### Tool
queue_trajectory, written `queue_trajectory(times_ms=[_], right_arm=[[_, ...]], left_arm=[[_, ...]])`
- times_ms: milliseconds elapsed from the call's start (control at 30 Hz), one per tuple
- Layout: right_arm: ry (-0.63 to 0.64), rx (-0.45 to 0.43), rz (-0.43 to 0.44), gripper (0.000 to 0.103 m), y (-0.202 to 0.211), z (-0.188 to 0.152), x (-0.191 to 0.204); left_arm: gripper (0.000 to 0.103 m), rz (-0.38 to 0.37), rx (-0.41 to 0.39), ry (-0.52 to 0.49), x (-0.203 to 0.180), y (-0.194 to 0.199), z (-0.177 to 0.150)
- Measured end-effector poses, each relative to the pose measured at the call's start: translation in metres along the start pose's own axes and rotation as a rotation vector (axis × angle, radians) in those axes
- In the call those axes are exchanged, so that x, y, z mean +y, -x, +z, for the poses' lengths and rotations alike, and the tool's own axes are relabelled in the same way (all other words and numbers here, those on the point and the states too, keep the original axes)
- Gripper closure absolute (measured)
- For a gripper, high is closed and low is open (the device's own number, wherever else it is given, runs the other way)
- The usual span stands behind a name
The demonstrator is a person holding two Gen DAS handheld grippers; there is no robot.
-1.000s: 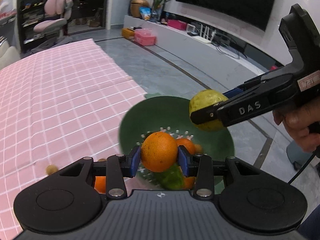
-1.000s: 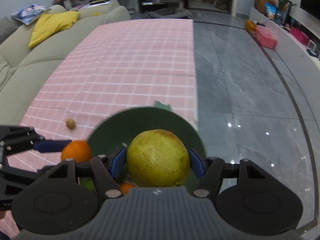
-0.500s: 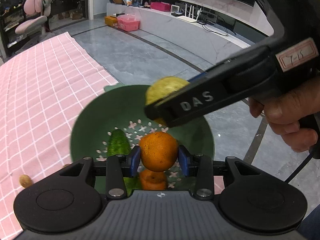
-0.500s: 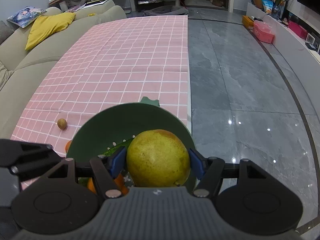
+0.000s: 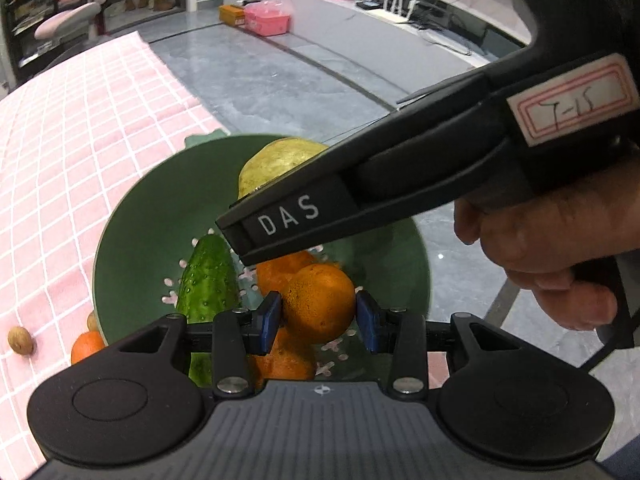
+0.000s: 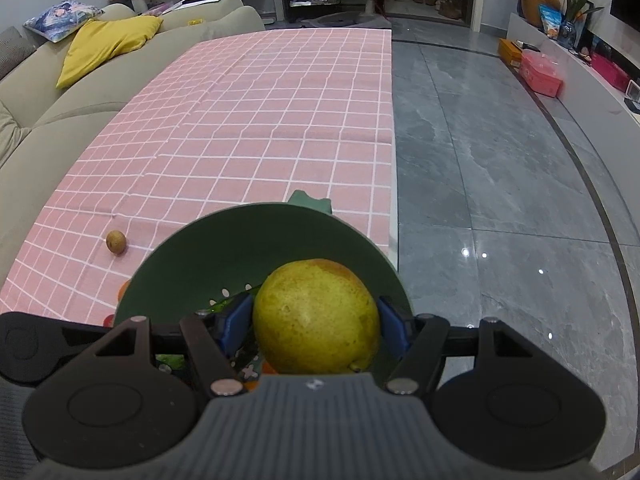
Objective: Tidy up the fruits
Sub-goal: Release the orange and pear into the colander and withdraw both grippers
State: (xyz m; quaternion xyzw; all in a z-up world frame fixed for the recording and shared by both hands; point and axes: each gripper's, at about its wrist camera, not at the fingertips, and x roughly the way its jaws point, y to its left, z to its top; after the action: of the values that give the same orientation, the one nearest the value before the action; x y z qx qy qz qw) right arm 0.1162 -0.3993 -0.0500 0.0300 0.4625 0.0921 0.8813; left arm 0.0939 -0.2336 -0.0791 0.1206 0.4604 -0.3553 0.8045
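A green strainer bowl (image 5: 132, 240) stands at the near right edge of the pink checked table; it also shows in the right wrist view (image 6: 224, 240). In it lie a cucumber (image 5: 208, 280) and oranges (image 5: 280, 268). My left gripper (image 5: 319, 318) is over the bowl with an orange (image 5: 320, 304) between its pads; the right pad stands slightly off it. My right gripper (image 6: 316, 324) is shut on a yellow-green pear (image 6: 316, 316) above the bowl; the pear also shows in the left wrist view (image 5: 276, 160).
A small brown nut-like fruit (image 6: 116, 241) lies on the cloth left of the bowl, and another orange (image 5: 86, 346) sits beside the bowl. The table's right edge drops to a grey floor (image 6: 500, 184). A sofa (image 6: 80, 76) runs along the left.
Both grippers have come lower into the bowl with their fruits. The left jaws have widened a little around the orange. The right gripper body now crosses the left view closer.
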Motion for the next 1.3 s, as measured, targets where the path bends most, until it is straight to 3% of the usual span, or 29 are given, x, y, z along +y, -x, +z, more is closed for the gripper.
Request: queue_trajectory(times_ms=[300,467,700,867,1100,1300], right_arm=[[-0.003,0.005,0.004,0.038,-0.018,-0.007,-0.001],[-0.004,-0.007,0.008,0.038,-0.018,-0.01,-0.002],[0.018,-0.018,0.006,0.038,-0.015,-0.013,-0.002],[0.021,-0.017,-0.002,0.038,-0.011,-0.012,-0.001],[-0.003,-0.094,-0.029,0.036,0.012,-0.005,-0.004],[-0.019,-0.109,-0.045,0.037,0.024,-0.003,0.001]], left_arm=[[0.057,0.021,0.021,-0.014,-0.009,-0.007,0.001],[0.045,0.01,0.013,0.001,-0.011,-0.007,0.002],[0.044,-0.004,0.0,0.014,-0.006,0.001,0.0],[0.044,-0.029,-0.027,0.041,0.005,0.017,-0.004],[0.044,-0.05,-0.089,0.091,0.026,0.05,-0.011],[0.044,-0.028,-0.123,0.157,0.055,0.083,-0.021]])
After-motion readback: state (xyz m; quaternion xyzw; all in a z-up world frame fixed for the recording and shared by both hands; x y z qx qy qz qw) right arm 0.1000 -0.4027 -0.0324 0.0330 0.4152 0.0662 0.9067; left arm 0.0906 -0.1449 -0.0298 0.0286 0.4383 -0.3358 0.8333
